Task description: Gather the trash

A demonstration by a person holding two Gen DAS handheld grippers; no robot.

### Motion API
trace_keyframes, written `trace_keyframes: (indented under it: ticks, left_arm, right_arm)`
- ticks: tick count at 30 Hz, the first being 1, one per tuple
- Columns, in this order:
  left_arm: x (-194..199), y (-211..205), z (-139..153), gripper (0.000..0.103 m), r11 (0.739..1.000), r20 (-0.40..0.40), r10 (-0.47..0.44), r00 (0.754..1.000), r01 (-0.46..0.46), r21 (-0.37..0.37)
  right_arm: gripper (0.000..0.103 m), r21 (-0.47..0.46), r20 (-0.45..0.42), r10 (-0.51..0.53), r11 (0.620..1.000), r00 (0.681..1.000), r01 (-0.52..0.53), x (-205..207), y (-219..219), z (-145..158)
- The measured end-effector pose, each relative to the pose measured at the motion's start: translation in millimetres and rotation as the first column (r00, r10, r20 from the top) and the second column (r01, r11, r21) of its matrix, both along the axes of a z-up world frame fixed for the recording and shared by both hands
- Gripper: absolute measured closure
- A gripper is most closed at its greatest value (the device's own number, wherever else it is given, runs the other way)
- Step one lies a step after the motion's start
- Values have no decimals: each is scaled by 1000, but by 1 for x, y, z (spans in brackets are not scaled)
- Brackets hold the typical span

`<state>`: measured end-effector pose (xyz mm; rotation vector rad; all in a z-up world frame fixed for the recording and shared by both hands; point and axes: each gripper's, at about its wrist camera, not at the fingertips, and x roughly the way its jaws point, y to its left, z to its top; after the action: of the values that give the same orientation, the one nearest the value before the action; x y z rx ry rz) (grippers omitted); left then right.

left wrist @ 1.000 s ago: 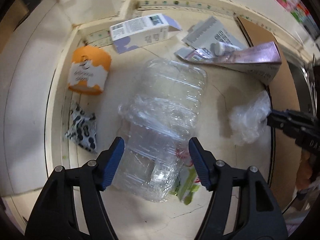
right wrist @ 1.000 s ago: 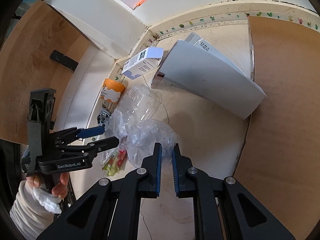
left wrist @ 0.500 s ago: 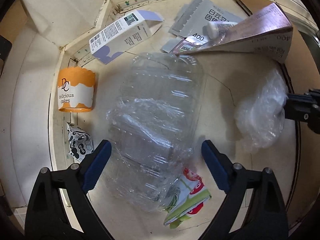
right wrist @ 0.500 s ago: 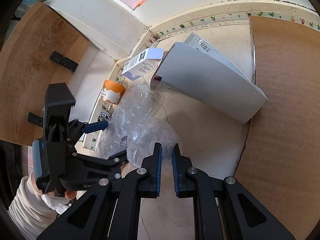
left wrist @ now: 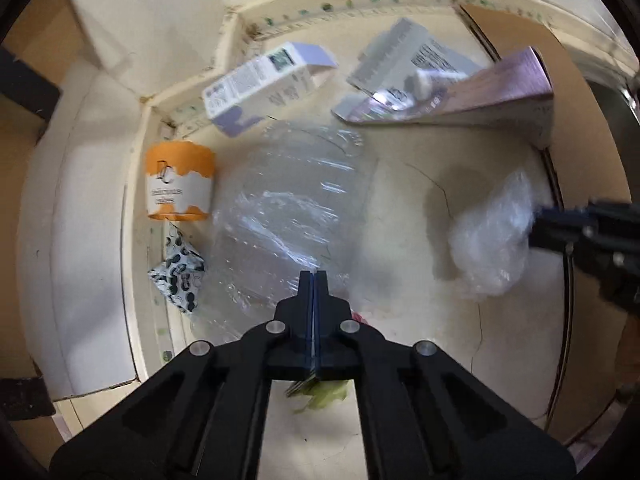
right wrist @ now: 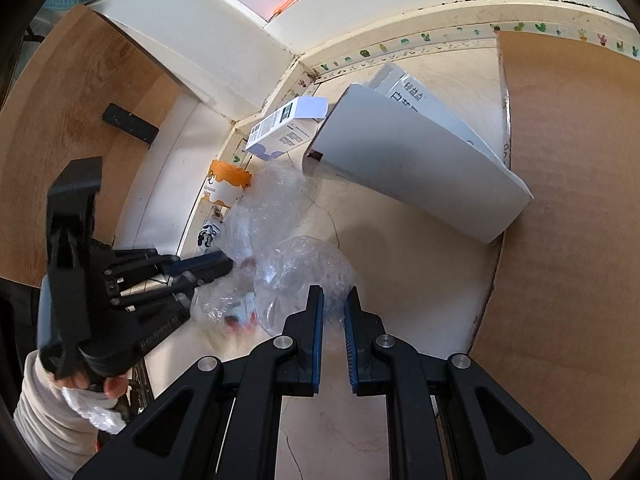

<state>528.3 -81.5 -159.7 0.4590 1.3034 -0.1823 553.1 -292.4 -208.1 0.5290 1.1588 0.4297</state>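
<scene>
A crushed clear plastic container (left wrist: pixel 292 204) lies on the cream floor in the corner; it also shows in the right wrist view (right wrist: pixel 264 208). My left gripper (left wrist: pixel 313 280) is shut, its tips at the container's near edge; whether it pinches the plastic I cannot tell. A green and red wrapper (left wrist: pixel 324 394) lies under it. My right gripper (right wrist: pixel 333 300) is shut on a crumpled clear plastic bag (right wrist: pixel 304 272), which also shows at the right of the left wrist view (left wrist: pixel 492 240).
An orange and white paper cup (left wrist: pixel 178 180), a black-and-white patterned wrapper (left wrist: pixel 178 276), a white and purple carton (left wrist: pixel 260 88), a grey box (left wrist: pixel 408 60) and a bent pink card (left wrist: pixel 480 96) lie near the wall. Brown cardboard (right wrist: pixel 568 200) covers the floor at right.
My left gripper's jaws opened wider around the container, then snapped shut at its near edge. My right gripper has kept hold of the plastic bag, almost still.
</scene>
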Motion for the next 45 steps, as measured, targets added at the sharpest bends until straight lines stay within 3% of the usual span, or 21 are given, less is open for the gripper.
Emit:
trace_keyframes:
  ticks: [2, 6, 8, 9, 10, 11, 13, 18, 23, 29, 32, 39, 45]
  left_arm:
    - [2, 4, 0, 103, 1000, 4, 27, 1000, -27, 2]
    - [5, 18, 4, 100, 994, -20, 62, 998, -64, -92]
    - [7, 24, 6, 73, 985, -37, 84, 996, -89, -147]
    - [9, 28, 9, 47, 979, -34, 92, 995, -96, -180]
    - [11, 32, 11, 34, 974, -24, 96, 995, -99, -202]
    - [12, 35, 14, 32, 967, -23, 90, 996, -93, -238]
    - [19, 37, 12, 31, 957, -57, 78, 995, -91, -277]
    - [33, 39, 4, 31, 969, -28, 60, 998, -65, -238]
    - [46, 46, -15, 31, 970, -72, 45, 996, -61, -235]
    - [50, 47, -23, 27, 967, -86, 2, 996, -23, -255]
    - [47, 40, -26, 20, 965, -102, -53, 993, 25, -260]
    - [44, 23, -50, 12, 983, -125, -128, 984, 109, -148]
    - [47, 25, -53, 8, 981, -112, -109, 988, 89, -172]
  right_arm:
    - [93, 2, 1, 3, 1000, 1000, -3, -1, 2, 1]
    - [93, 2, 6, 14, 1000, 1000, -14, -4, 5, 2]
    - [93, 4, 8, 16, 1000, 1000, -16, -5, 5, 2]
    - [93, 6, 9, 17, 1000, 1000, -17, -5, 5, 3]
    - [93, 7, 10, 17, 1000, 1000, -17, -6, 4, 2]
    - [93, 9, 10, 17, 1000, 1000, -17, -6, 3, 2]
    - [93, 17, 9, 14, 1000, 1000, -14, -6, 1, 2]
    - [93, 29, 5, 11, 1000, 1000, -11, -6, -2, -1]
    - [93, 44, 3, 3, 999, 1000, -3, -6, -7, -4]
    - [93, 60, 1, -4, 998, 1000, 4, -6, -12, -5]
    - [93, 65, 0, -1, 998, 1000, 1, -6, -12, -6]
    - [93, 79, -4, -7, 997, 1000, 7, -3, -15, -8]
    - [93, 79, 3, -3, 997, 1000, 3, -4, -17, -8]
